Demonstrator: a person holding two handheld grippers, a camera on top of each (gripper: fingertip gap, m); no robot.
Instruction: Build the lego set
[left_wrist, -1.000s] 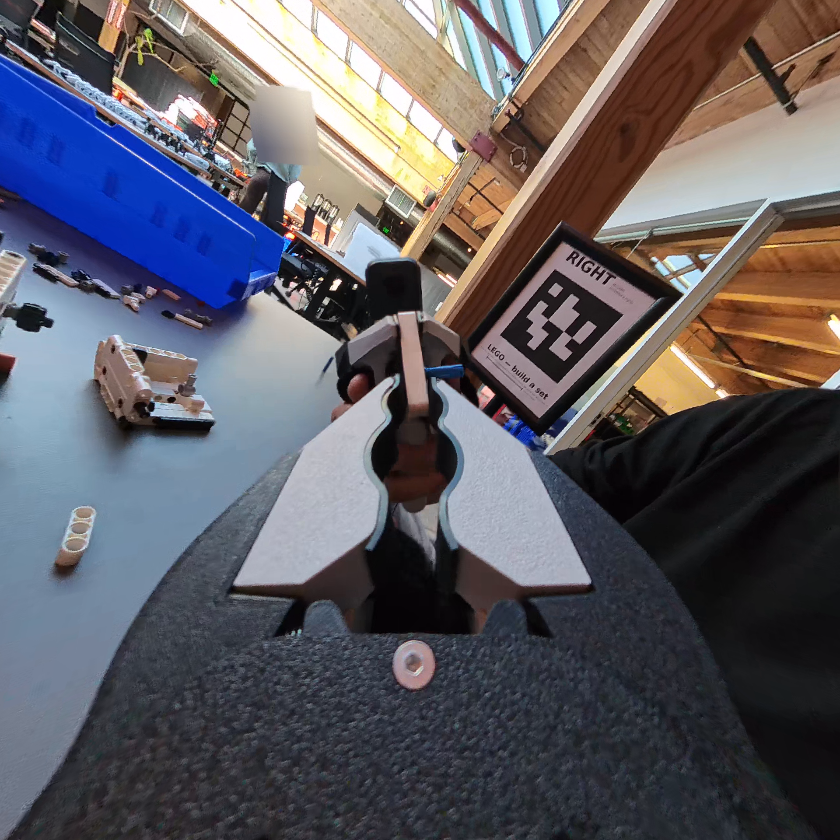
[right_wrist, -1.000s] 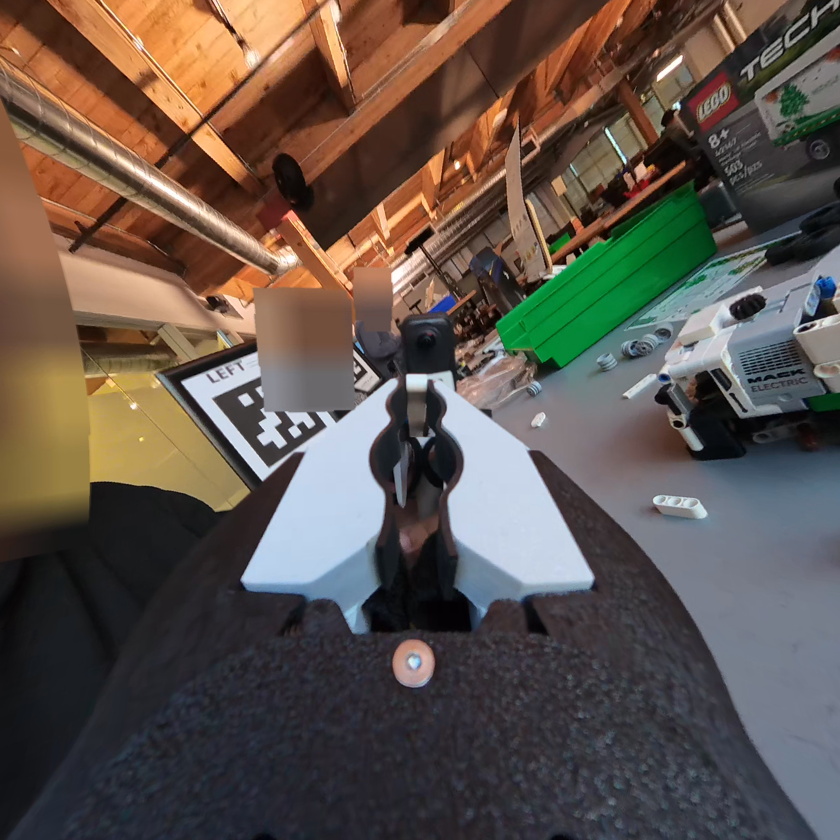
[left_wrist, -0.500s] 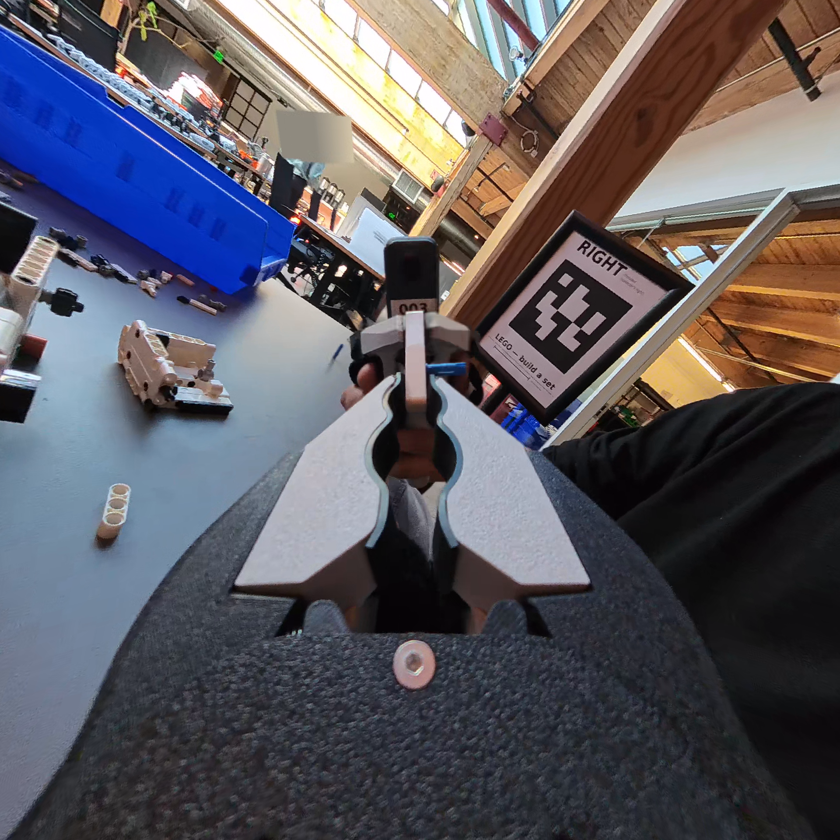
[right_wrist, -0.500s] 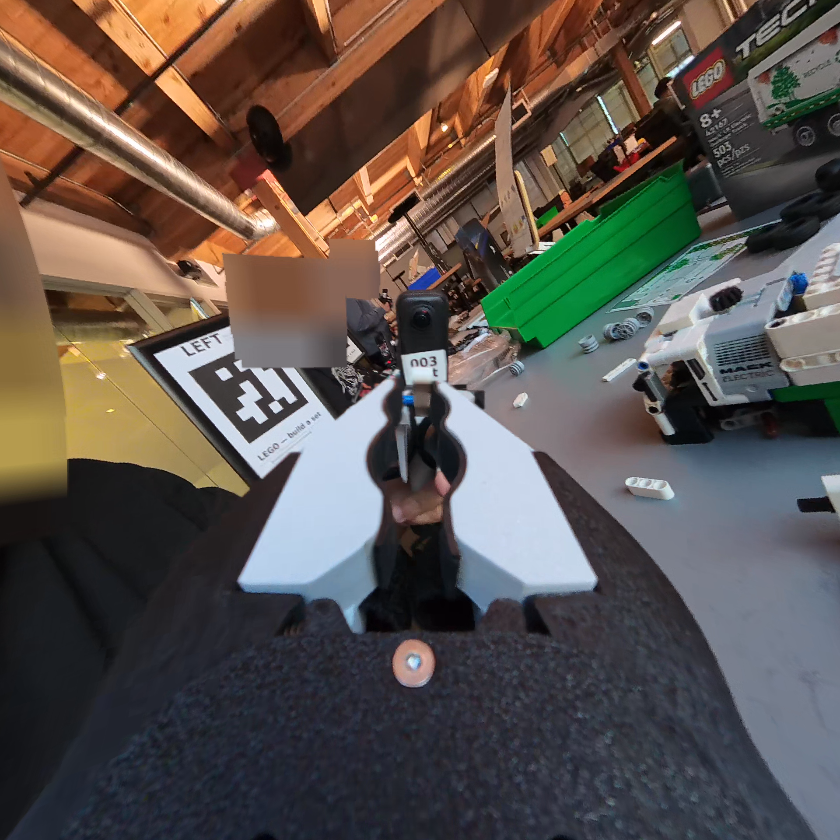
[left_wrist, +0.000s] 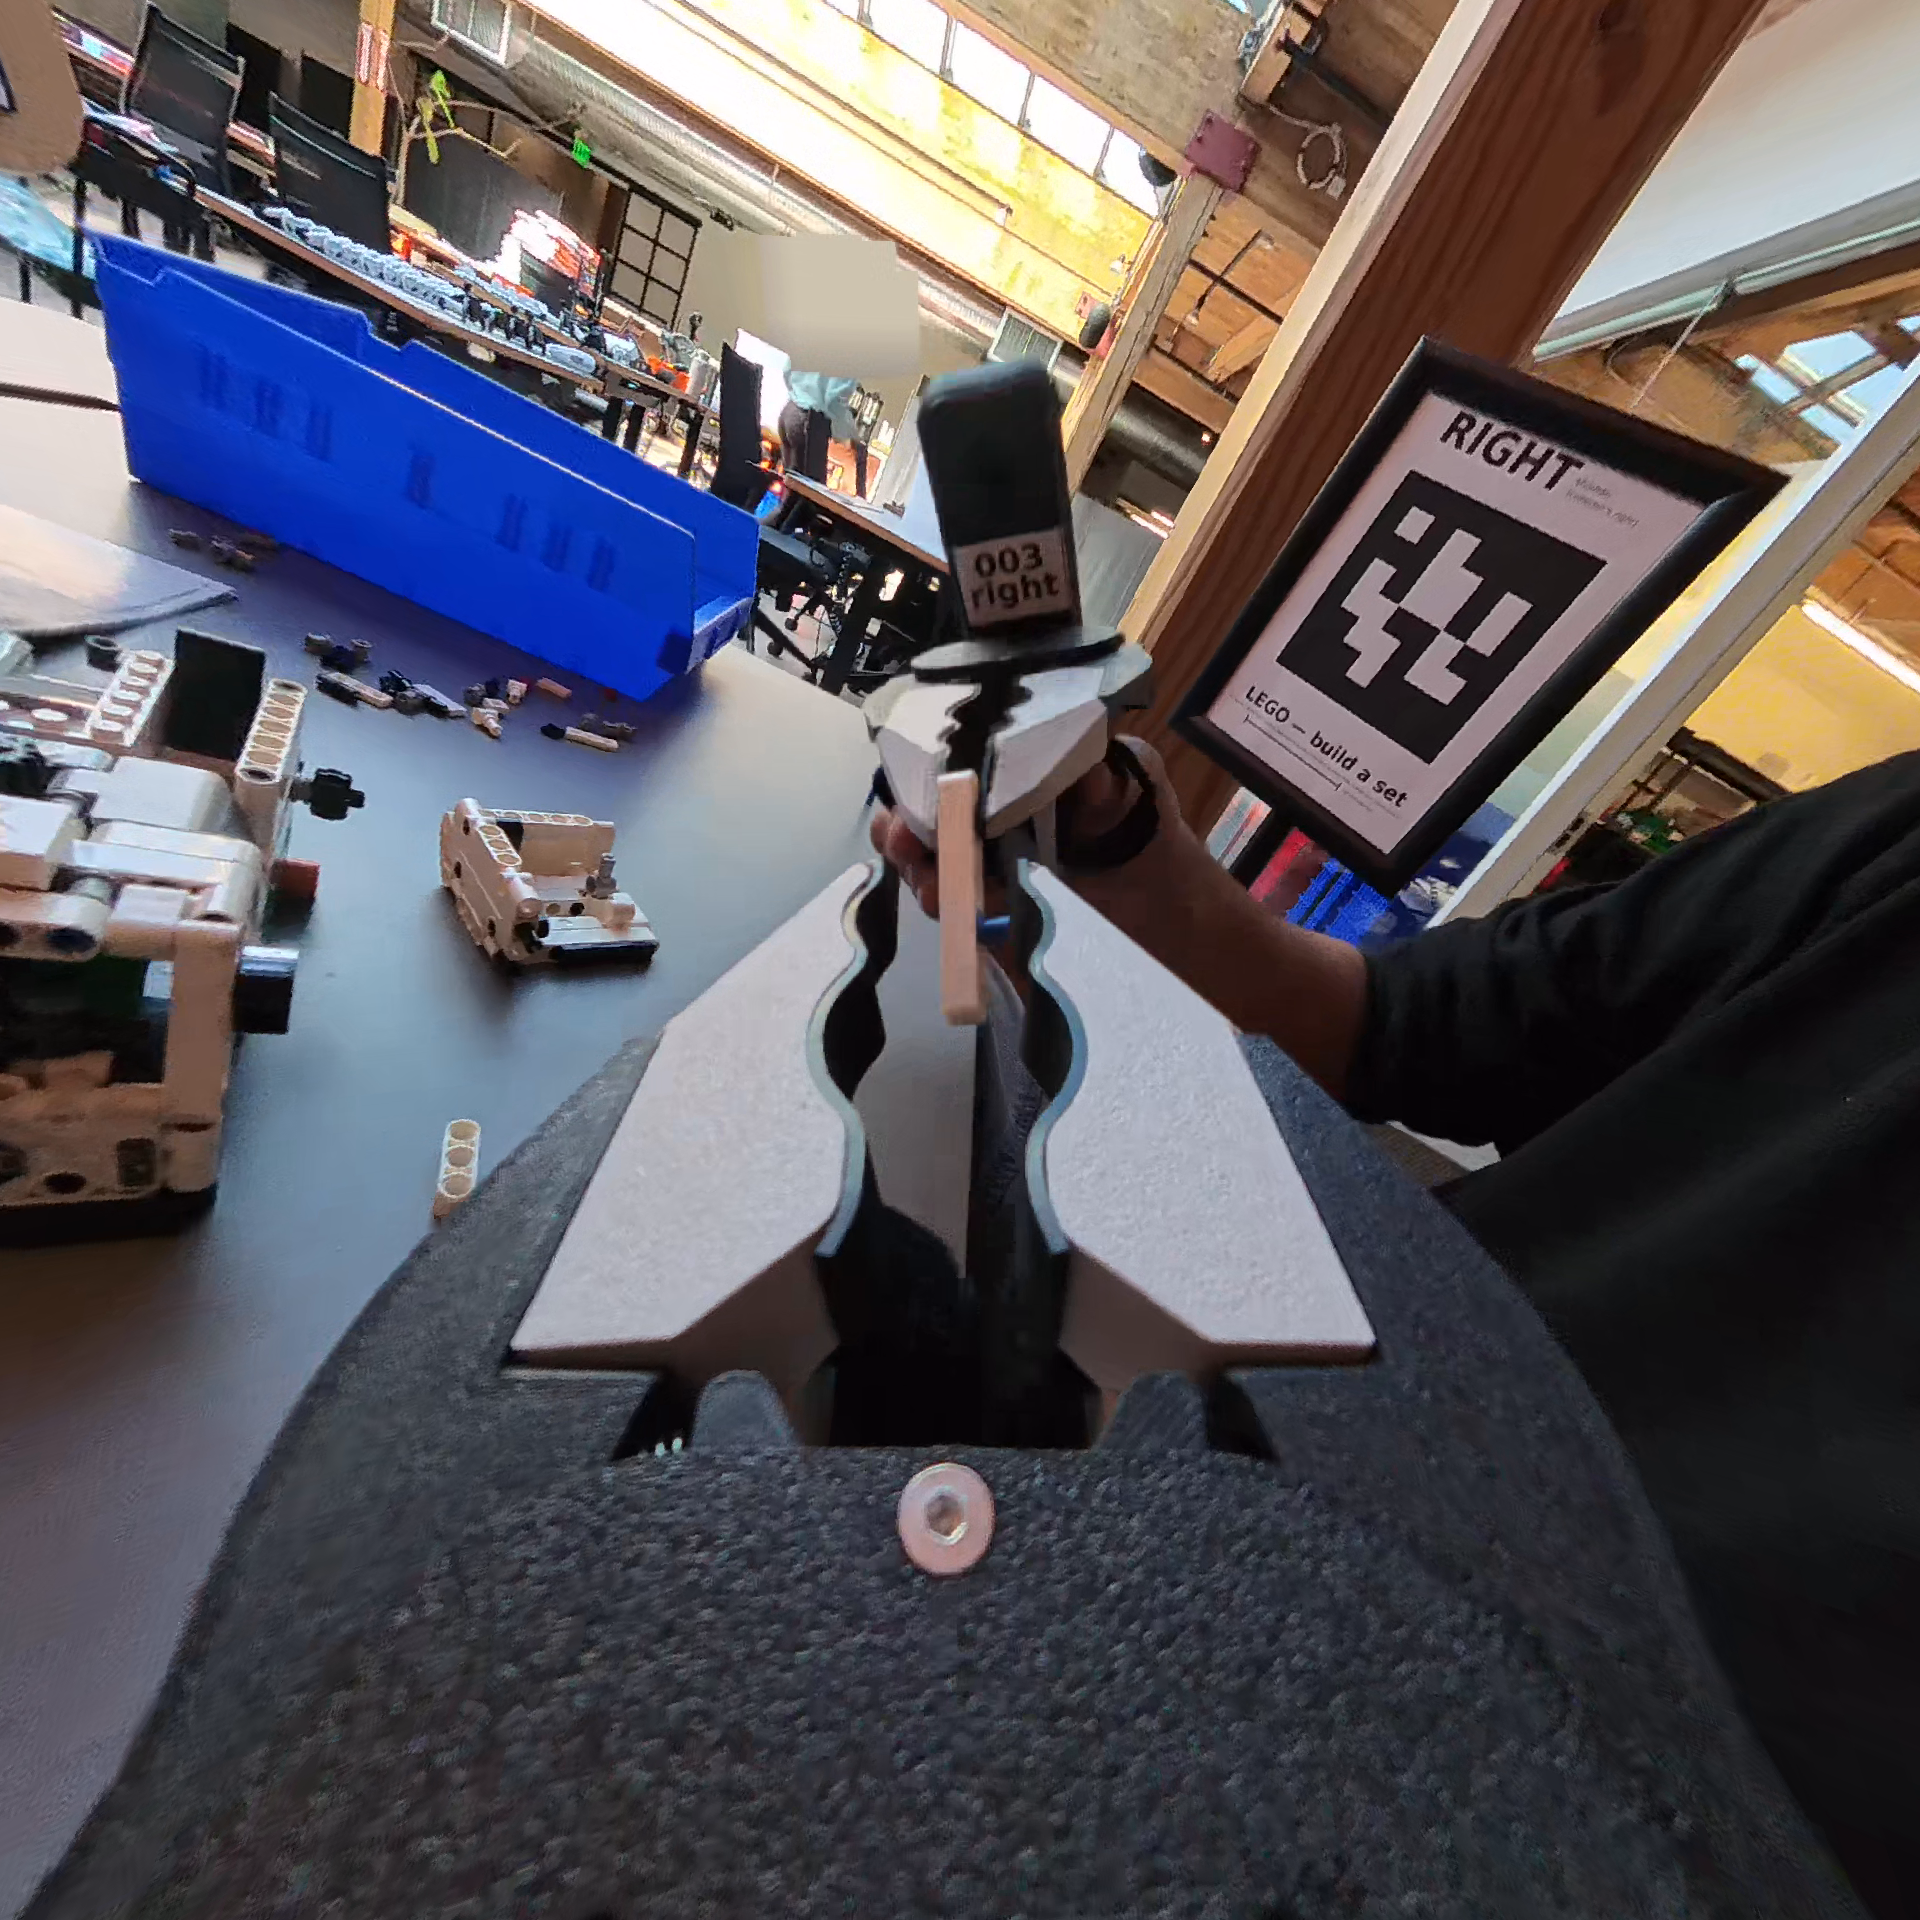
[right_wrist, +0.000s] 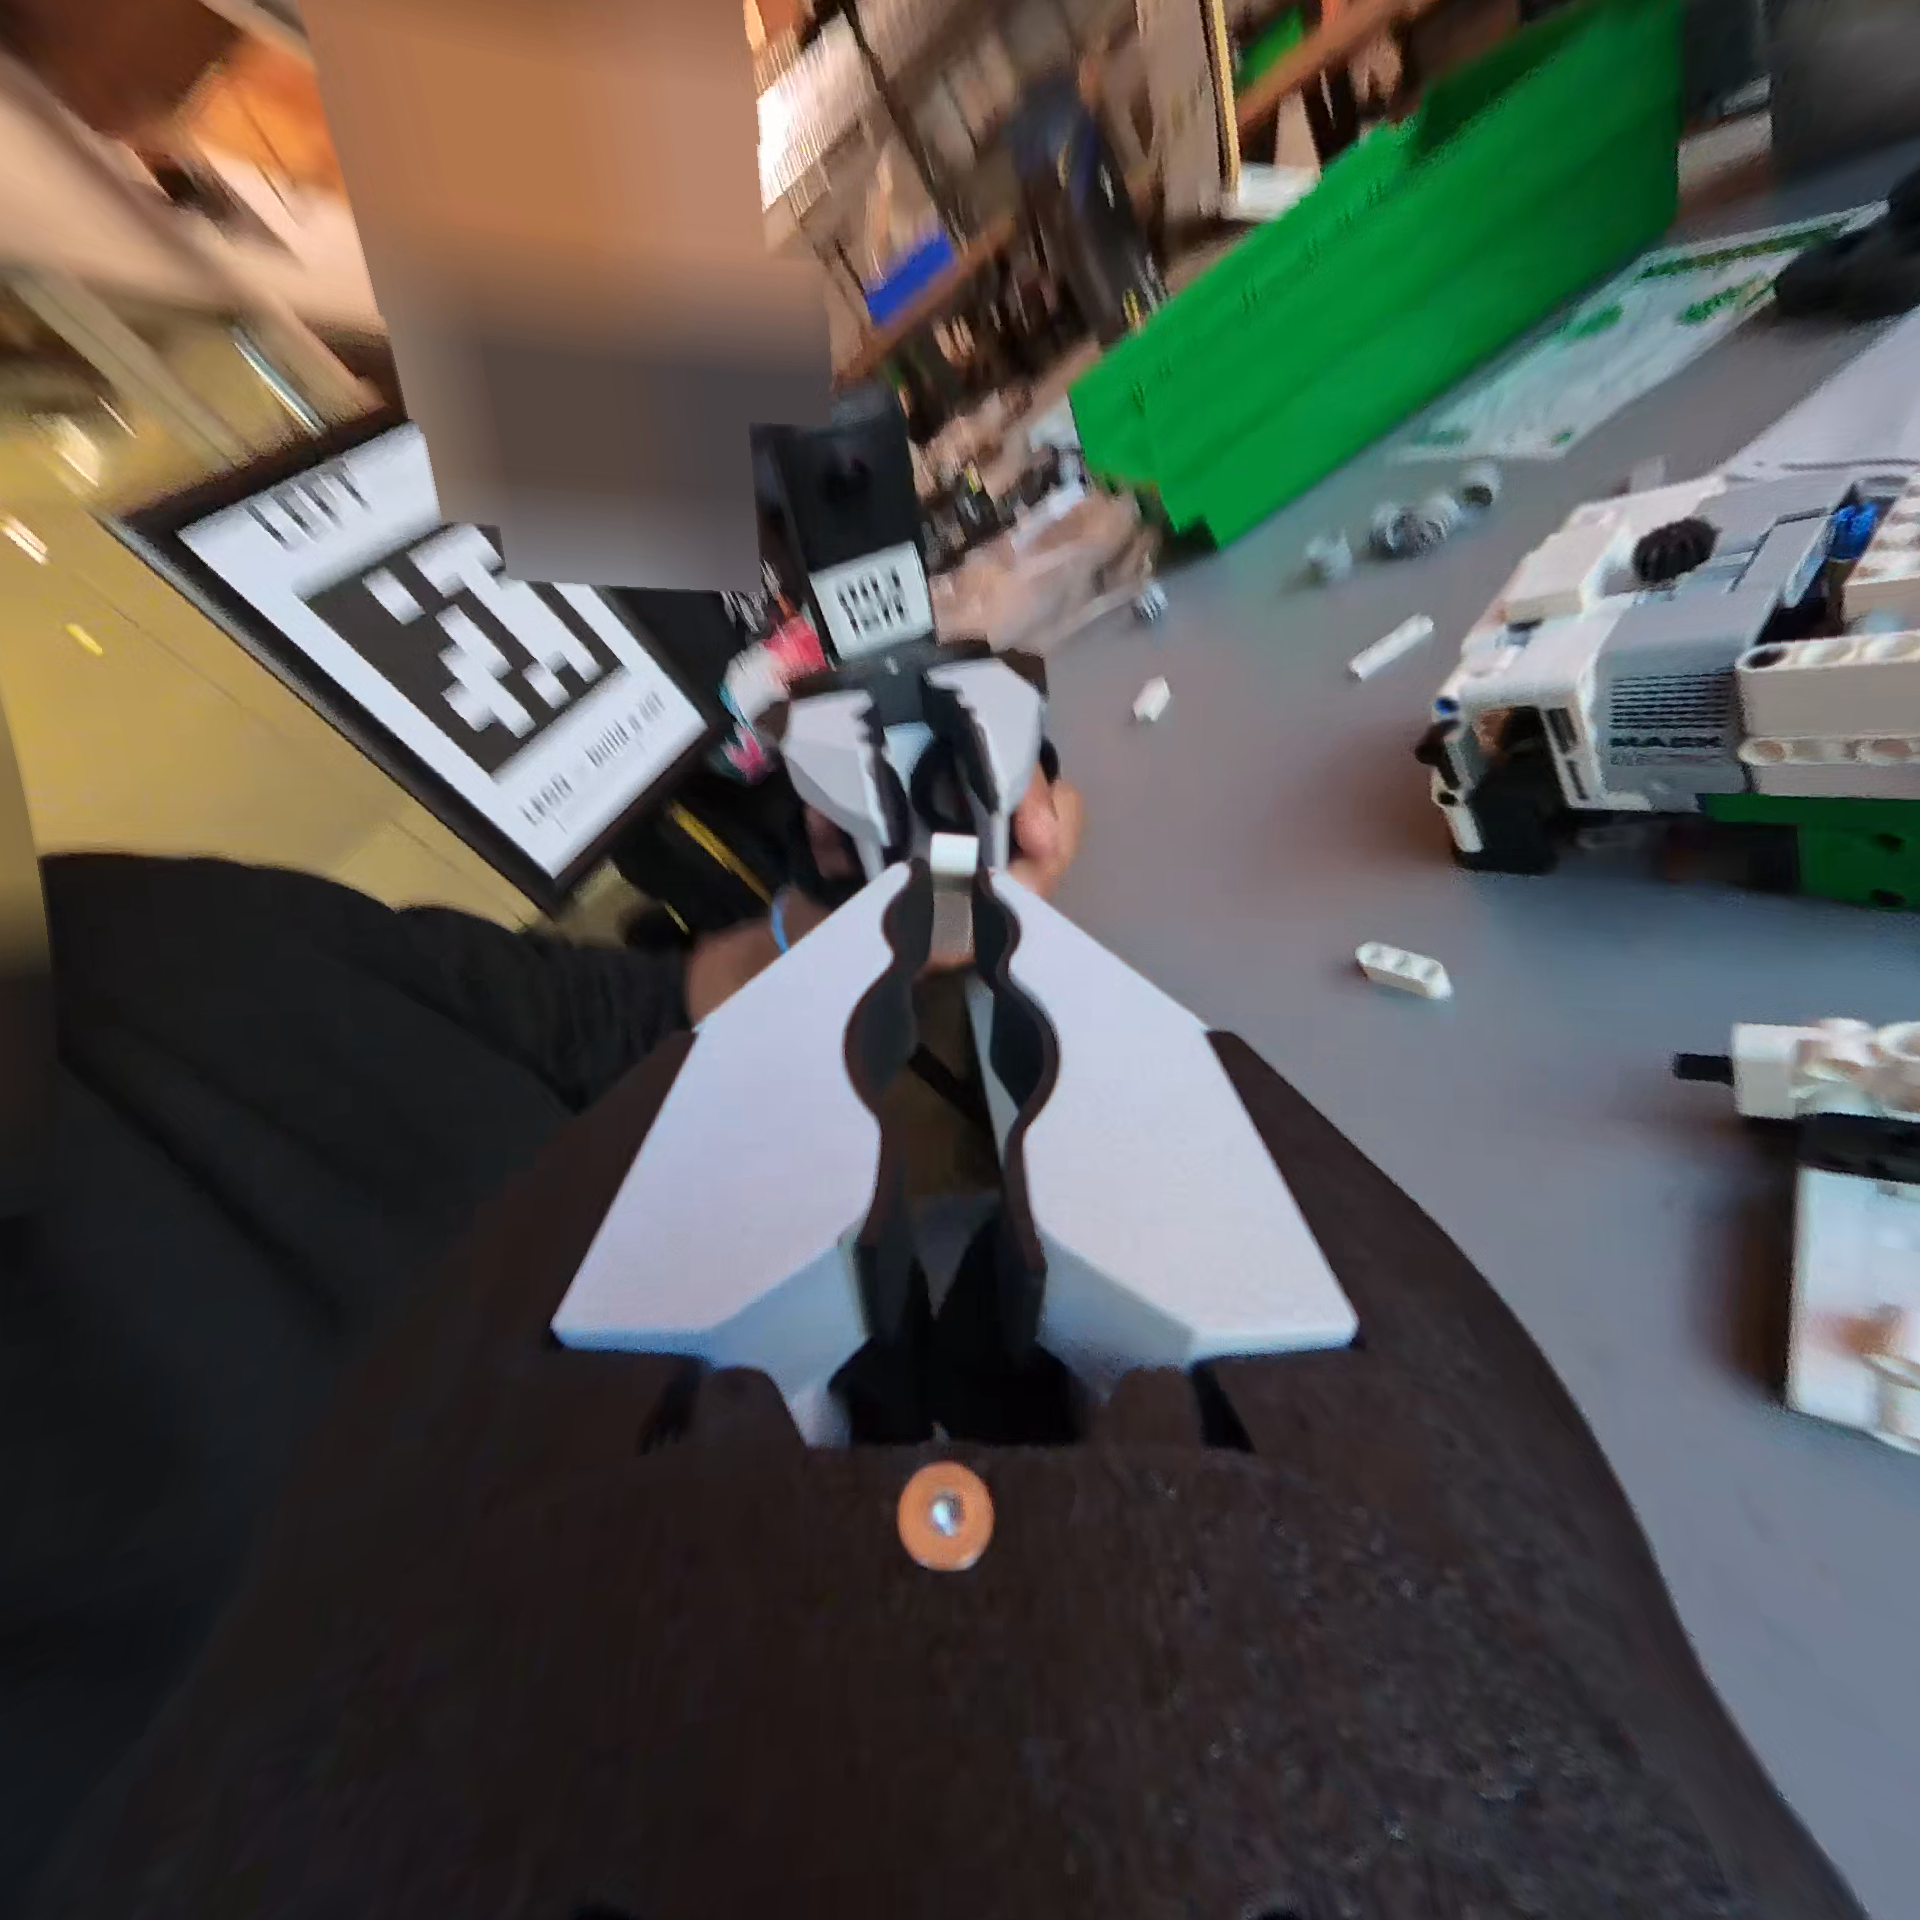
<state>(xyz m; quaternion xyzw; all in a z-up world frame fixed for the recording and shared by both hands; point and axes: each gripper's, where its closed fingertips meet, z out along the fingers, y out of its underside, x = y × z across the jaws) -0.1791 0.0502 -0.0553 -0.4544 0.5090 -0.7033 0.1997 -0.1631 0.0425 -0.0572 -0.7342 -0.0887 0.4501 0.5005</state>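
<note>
Shift: left gripper (left_wrist: 951, 909) has spread and let go; both held the white beam (left_wrist: 958, 896) before.
Right gripper (right_wrist: 948, 894): clenched on beam, midair above counter (left_wrist: 416, 1039).
Truck build (right_wrist: 1662, 717): on counter, well apart.

Each camera sat just behind its own gripper's two white fingers, looking forward along them from low over the dark tabletop (left_wrist: 395, 1039). The left wrist view faced the opposing black-and-white right gripper (left_wrist: 971, 821) at close range, with a long blue plastic bin (left_wrist: 416, 499) off to its left. The right wrist view, blurred, faced back at the left gripper (right_wrist: 914, 769), a green plastic bin (right_wrist: 1351, 343) beyond. Both views took in the part-built white toy truck (left_wrist: 114, 935) (right_wrist: 1662, 717) and a short white three-hole beam (left_wrist: 457, 1164) (right_wrist: 1403, 968).
</note>
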